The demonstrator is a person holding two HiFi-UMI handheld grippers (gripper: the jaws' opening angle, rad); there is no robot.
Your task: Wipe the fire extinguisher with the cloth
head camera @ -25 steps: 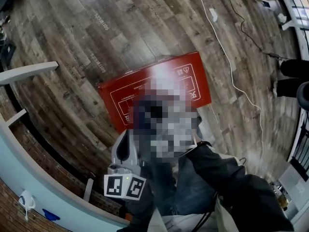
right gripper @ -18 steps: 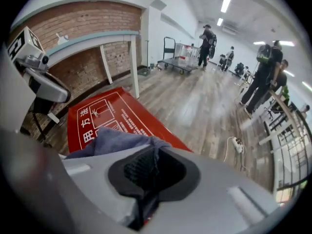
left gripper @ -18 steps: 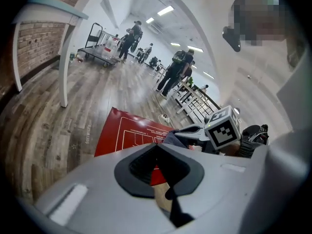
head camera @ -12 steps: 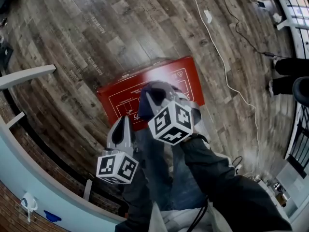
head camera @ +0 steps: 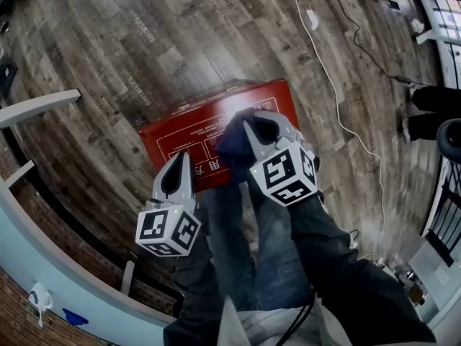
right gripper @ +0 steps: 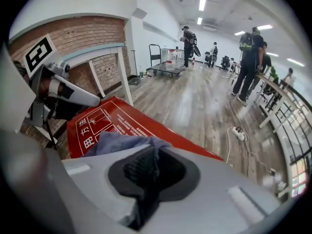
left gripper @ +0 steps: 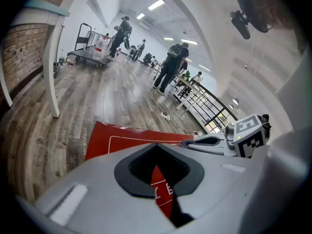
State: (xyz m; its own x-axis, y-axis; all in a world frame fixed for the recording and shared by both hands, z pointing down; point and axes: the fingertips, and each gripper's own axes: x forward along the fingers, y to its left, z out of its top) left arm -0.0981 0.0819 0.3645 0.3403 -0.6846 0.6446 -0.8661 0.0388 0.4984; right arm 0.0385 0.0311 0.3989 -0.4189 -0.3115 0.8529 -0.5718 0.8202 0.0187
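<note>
On the wooden floor [head camera: 108, 49], the head view shows a flat red box [head camera: 180, 132] with white lettering and outlines. The right gripper [head camera: 248, 123] is over it with a dark blue cloth [head camera: 232, 144], and the left gripper [head camera: 178, 158] is at its near edge.

Left gripper view: fingers closed, nothing between them, box beyond.

Right gripper view: fingers clamp the crumpled cloth above the box's lettered face.

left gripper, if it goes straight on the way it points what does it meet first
Most likely the red box lying flat on the floor. The left gripper points down at its top, and red shows through its jaws. How far off it is I cannot tell.
</note>
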